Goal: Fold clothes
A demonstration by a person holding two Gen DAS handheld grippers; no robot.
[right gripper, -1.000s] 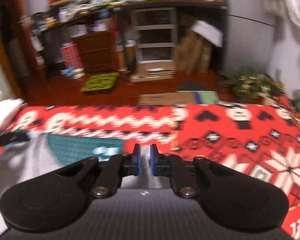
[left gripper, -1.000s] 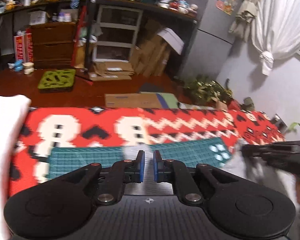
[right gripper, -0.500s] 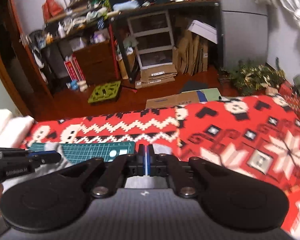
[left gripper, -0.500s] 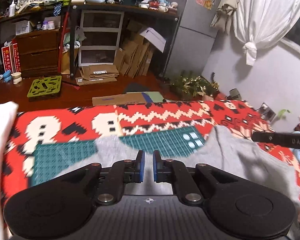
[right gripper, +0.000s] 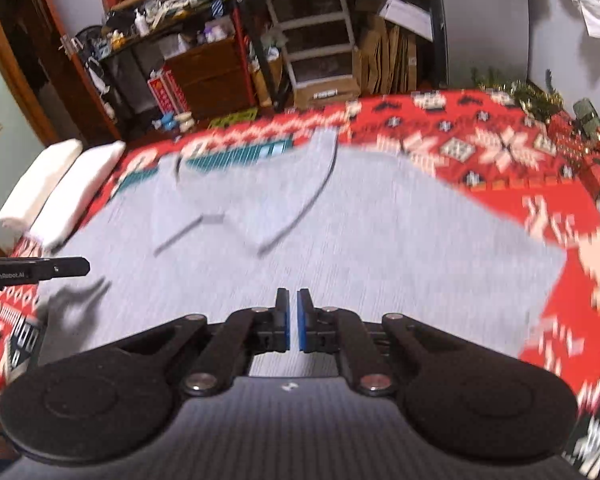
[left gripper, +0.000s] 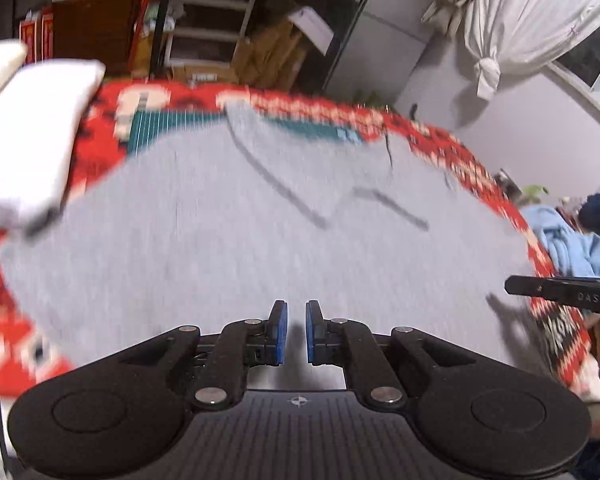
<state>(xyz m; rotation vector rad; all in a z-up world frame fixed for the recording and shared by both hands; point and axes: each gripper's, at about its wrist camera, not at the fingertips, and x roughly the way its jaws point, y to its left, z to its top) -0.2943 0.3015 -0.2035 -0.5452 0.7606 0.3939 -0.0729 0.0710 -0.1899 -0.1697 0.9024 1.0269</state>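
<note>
Blue pads on my left gripper (left gripper: 293,332) stand pinched almost together, only a narrow slot between them. My right gripper (right gripper: 293,320) is drawn in closer, though its jaws have just eased apart a touch. Grey cloth shows in both slots, but with the blur I cannot tell whether either pair is actually nipping the hem or only riding above it. Directly under and ahead of both grippers lies the grey garment (left gripper: 260,248), spread flat. Its near edge sits at my fingertips and its far edge reaches the green cutting mat (left gripper: 172,128). It looks wider left to right than near to far, so I judge its long axis runs across me. My left hand is towards its left end and my right towards its right, neither nearer than the other. The garment rests on the red patterned blanket (left gripper: 100,140). White pillows (left gripper: 32,128) lie off to the left and a pale blue heap of clothes (left gripper: 568,240) to the right.
</note>
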